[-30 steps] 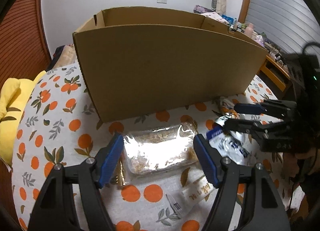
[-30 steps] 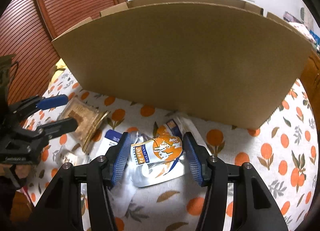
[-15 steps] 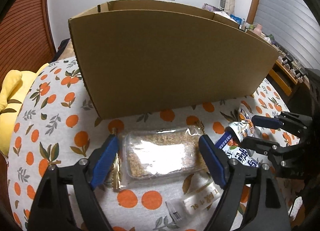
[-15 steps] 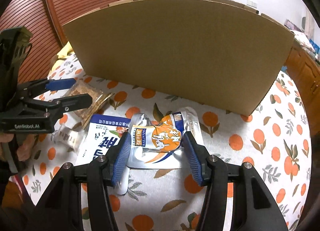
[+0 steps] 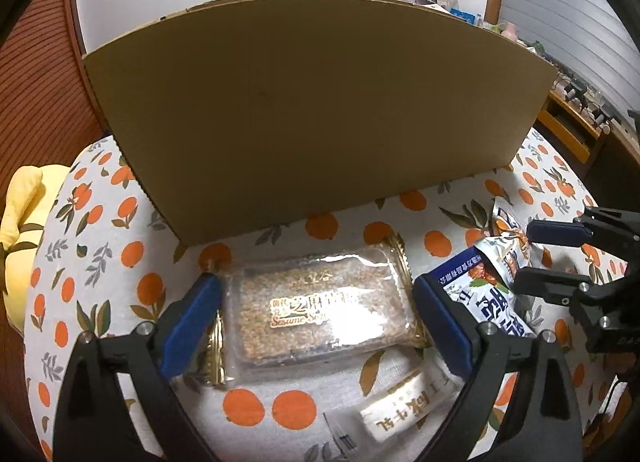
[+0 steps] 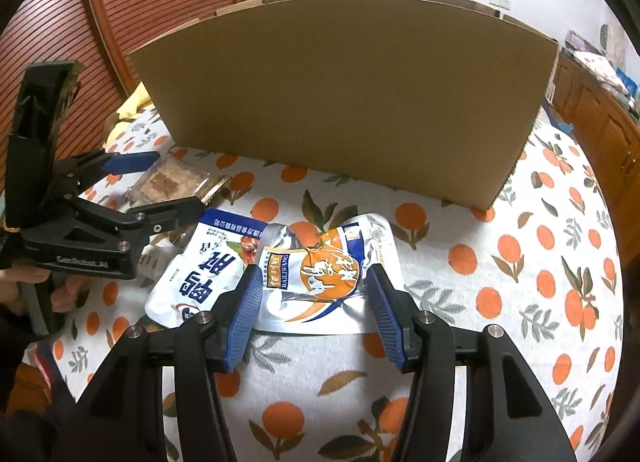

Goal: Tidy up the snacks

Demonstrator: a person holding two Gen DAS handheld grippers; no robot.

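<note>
With both grippers low over the worktop (image 6: 500, 302), neither one is clamping anything. Left gripper (image 5: 316, 310) is spread wide, blue pads on either side of the sesame snack pack (image 5: 320, 310), a clear wrapper with gold crimped ends lying flat at lower centre of the left view; can't tell if the pads touch it. Right gripper (image 6: 314, 310) is also spread, pads flanking the silver-orange BAILIWANG pouch (image 6: 324, 274) at centre of the right view, the pouch flat on the orange-print tablecloth. Left of that pouch, partly tucked under its edge, sits the blue-white pouch (image 6: 200, 274). A small white wrapped candy bar (image 5: 404, 410) lies at bottom centre of the left view, just below the sesame pack. Cardboard box (image 6: 348, 101) stands upright across the upper half of both views, behind all the snacks; its inside is not visible. Left gripper shows at the left edge of the right view, right gripper at the right edge of the left view. Yellow cloth (image 5: 24, 229) is at the far left edge.
</note>
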